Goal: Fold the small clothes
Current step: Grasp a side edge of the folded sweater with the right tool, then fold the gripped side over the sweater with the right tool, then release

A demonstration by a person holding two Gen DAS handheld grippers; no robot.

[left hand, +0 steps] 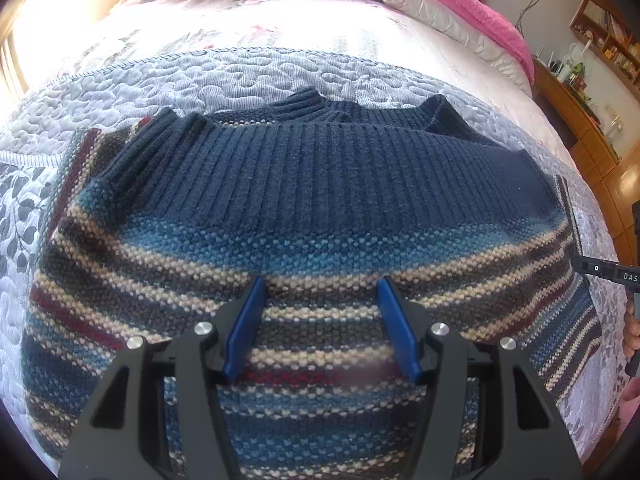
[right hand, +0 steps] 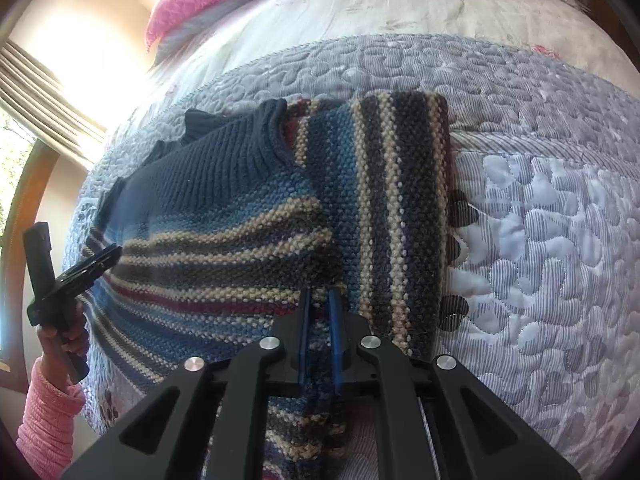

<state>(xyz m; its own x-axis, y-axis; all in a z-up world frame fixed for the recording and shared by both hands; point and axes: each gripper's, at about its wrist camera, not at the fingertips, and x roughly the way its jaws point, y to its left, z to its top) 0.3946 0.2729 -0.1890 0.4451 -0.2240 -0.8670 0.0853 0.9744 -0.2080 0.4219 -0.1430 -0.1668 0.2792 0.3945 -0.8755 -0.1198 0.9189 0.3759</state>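
While the striped knit sweater [left hand: 304, 240] lies on the quilted bed [left hand: 248, 76], folding is under way.
Right tongs [right hand: 319, 300] apparently pinch its soft, thick sleeve edge; left tongs [left hand: 322, 292] hover agape, empty.

Both wrist views close, angled down, sharing striped sweater [left hand: 312, 208] on bed

1. We see one knitted sweater [left hand: 312, 208] with a navy ribbed yoke and blue, cream, maroon stripes.
2. It lies flat on the bed, one sleeve [right hand: 400, 208] folded over the body.
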